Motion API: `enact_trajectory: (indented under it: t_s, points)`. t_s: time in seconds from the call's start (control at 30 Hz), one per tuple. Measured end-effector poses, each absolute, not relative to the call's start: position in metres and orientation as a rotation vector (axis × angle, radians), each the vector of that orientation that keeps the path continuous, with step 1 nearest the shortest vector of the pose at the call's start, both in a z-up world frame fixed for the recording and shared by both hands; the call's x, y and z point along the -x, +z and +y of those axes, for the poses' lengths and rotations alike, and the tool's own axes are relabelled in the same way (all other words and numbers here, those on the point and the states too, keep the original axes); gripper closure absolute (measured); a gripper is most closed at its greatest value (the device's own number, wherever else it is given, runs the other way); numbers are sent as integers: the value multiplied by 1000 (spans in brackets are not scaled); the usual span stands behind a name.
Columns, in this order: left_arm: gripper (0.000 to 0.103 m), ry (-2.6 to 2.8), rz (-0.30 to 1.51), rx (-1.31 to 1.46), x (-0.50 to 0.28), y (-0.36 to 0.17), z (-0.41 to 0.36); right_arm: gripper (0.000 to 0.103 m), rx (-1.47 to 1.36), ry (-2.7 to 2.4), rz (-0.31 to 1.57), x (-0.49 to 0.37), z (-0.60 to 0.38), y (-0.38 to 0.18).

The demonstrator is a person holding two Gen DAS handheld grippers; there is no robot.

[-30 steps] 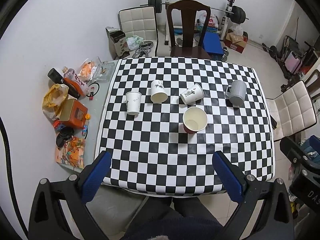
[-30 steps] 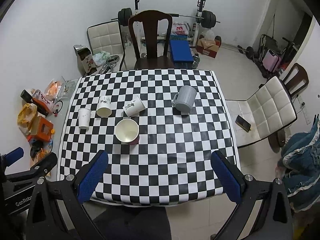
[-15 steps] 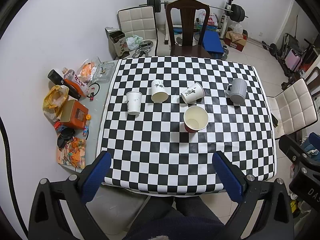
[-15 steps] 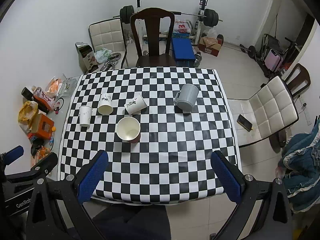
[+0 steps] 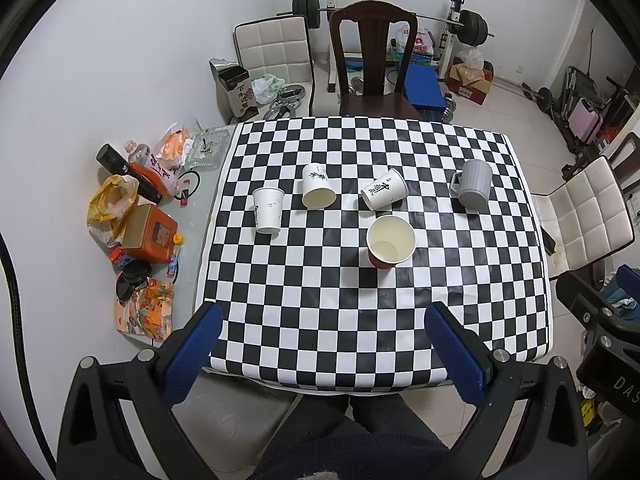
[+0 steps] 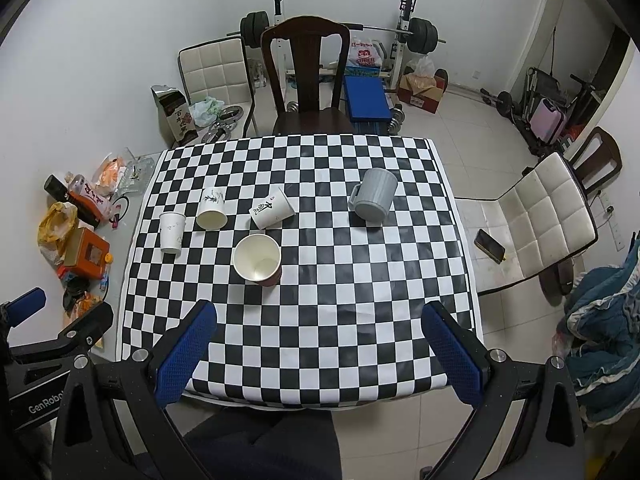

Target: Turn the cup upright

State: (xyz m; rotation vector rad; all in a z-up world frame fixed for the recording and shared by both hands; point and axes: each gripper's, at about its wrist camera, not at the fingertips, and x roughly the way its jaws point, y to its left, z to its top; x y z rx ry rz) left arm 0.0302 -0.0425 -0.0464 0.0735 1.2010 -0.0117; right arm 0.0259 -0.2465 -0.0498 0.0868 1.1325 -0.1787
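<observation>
On the checkered table a white paper cup with black writing lies on its side; it also shows in the right wrist view. A red cup stands upright in front of it, open side up. A grey mug stands upside down at the right. A white cup stands upside down at the left, and another white cup lies tilted beside it. My left gripper and right gripper are both open and empty, high above the near table edge.
A dark wooden chair stands at the far side. A white padded chair with a phone on it stands at the right. Snack bags, a bottle and boxes clutter the table's left strip. Gym weights line the back wall.
Both grippers have risen and drawn back slightly, so the table looks a little smaller. The cups have not moved.
</observation>
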Motion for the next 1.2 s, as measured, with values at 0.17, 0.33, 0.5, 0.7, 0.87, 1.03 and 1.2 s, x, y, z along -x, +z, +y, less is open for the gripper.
enact_trajectory:
  t_s: [0.17, 0.33, 0.5, 0.7, 0.87, 1.03, 1.2]
  points:
    - [0, -16, 1198, -77, -29, -46, -41, 0, -85, -178, 1133, -26, -246, -50]
    - [0, -20, 1198, -80, -29, -45, -40, 0, -89, -183, 1132, -26, -245, -49]
    - [0, -23, 1197, -84, -29, -45, -40, 0, -91, -184, 1133, -26, -245, -49]
    - [0, -23, 1194, -83, -28, -45, -40, 0, -90, -183, 1134, -26, -246, -49]
    - [0, -22, 1195, -86, -28, -43, -39, 0, -91, -183, 1134, -26, -245, -48]
    - [0, -25, 1195, -87, -27, -43, -38, 0, -91, -185, 1134, -26, -245, -48]
    - [0, -23, 1193, -85, -26, -43, -38, 0, -90, -187, 1134, -26, -245, -48]
